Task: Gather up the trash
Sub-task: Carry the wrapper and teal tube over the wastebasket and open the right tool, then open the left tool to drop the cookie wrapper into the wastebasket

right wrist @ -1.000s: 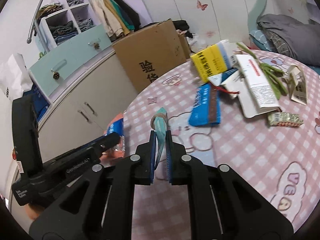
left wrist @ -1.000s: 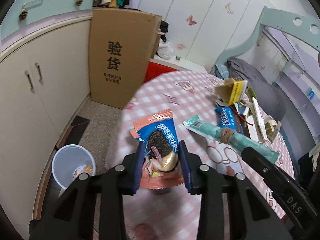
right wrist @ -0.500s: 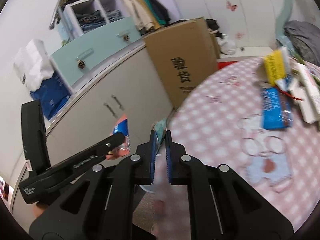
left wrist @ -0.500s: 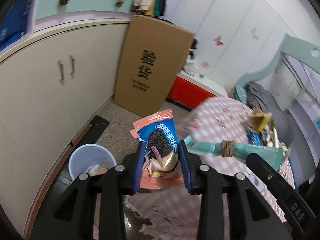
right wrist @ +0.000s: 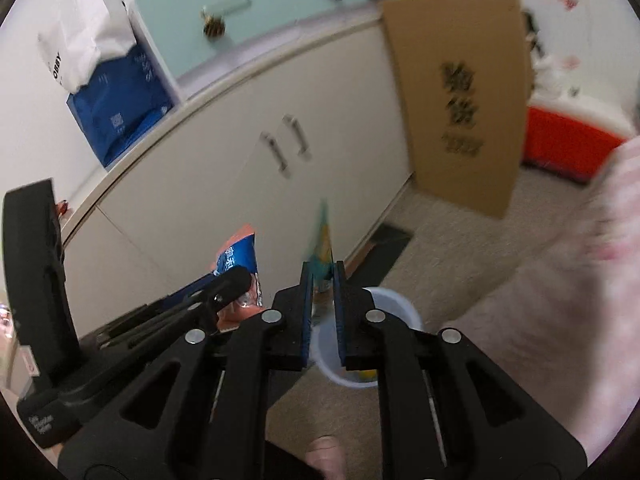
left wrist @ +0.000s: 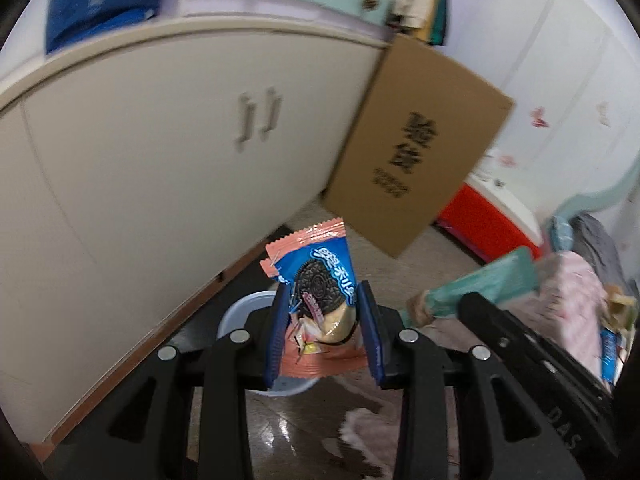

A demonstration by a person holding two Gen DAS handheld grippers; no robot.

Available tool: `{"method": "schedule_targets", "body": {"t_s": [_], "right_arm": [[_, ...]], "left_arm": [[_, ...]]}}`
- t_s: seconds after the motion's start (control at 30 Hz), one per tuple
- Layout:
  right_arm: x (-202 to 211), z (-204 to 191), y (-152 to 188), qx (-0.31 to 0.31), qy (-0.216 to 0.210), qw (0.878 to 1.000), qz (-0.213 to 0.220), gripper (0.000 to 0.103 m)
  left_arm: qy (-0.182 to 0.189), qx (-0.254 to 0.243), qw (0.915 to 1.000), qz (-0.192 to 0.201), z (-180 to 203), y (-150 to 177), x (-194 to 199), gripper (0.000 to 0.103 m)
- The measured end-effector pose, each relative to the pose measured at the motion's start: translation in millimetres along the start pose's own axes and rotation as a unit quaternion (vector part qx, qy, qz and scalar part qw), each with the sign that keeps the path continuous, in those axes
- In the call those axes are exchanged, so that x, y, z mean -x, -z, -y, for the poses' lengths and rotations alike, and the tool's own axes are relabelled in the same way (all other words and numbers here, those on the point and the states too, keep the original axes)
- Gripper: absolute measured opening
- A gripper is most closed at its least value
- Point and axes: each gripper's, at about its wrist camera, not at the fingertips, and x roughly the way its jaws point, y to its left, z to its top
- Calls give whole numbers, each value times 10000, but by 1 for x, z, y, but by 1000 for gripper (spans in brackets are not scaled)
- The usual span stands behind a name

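Note:
My left gripper (left wrist: 323, 308) is shut on a blue and pink Oreo wrapper (left wrist: 320, 280), held over a pale blue trash bin (left wrist: 240, 312) on the floor. The right gripper (right wrist: 322, 280) is shut on a teal wrapper (right wrist: 323, 240), seen edge-on, above the same bin (right wrist: 394, 300). The teal wrapper (left wrist: 480, 288) also shows at the right of the left wrist view, with the right gripper's black arm below it. The Oreo wrapper (right wrist: 236, 256) and the left gripper (right wrist: 228, 284) show at the left of the right wrist view.
A cream cabinet (left wrist: 160, 168) runs behind the bin. A tall cardboard box (left wrist: 416, 148) leans against it, with a red box (left wrist: 484, 220) beyond. The pink checked table (left wrist: 568, 292) with more trash lies to the right. My foot (right wrist: 326, 456) shows below.
Both grippers have swung left off the table with their wrappers and now hang over the bin by the cabinet. The table has slid to the right edge of both views.

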Motion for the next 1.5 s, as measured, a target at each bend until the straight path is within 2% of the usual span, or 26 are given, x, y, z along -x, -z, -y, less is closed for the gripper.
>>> {"method": "schedule_targets", "body": {"t_s": [0.03,0.07,0.23,0.47,0.83,1.07,1.17,1.2,1.27,1.5], "right_arm": [[-5,-2,1,35,111,9999,-13,47],[-11,-3,3,52,199,9998,4,57],[-25,0,12,-66,203,9996,-166,59],[-19,7,21,-69,480,9987,-139,64],[9,17,21,-46,933,9950,354,69],[18,24,17,-104,1047,9927,596,72],[20,25,17,-130,1065,9921,655,72],[20,26,17,-143,1066,9920,665,72],[21,27,17,-159,1073,9919,661,72],[33,27,19,-212,1065,9918,668,72]], "left_arm": [[-88,74,9999,-38,-9,-2,-6,33],[-196,112,9997,-79,-16,-3,-11,33],[-365,238,9987,-281,-37,-1,-32,34],[-354,140,9986,-364,-32,7,-38,34],[-366,-18,9988,-324,-19,6,-37,35],[-347,-90,9991,-224,-7,2,-34,35],[-339,-65,9992,-182,-4,0,-33,41],[-333,-55,9993,-153,-4,-1,-33,53],[-371,-67,9992,-145,-2,-2,-32,67],[-274,-49,9996,-62,0,-1,-14,68]]}}
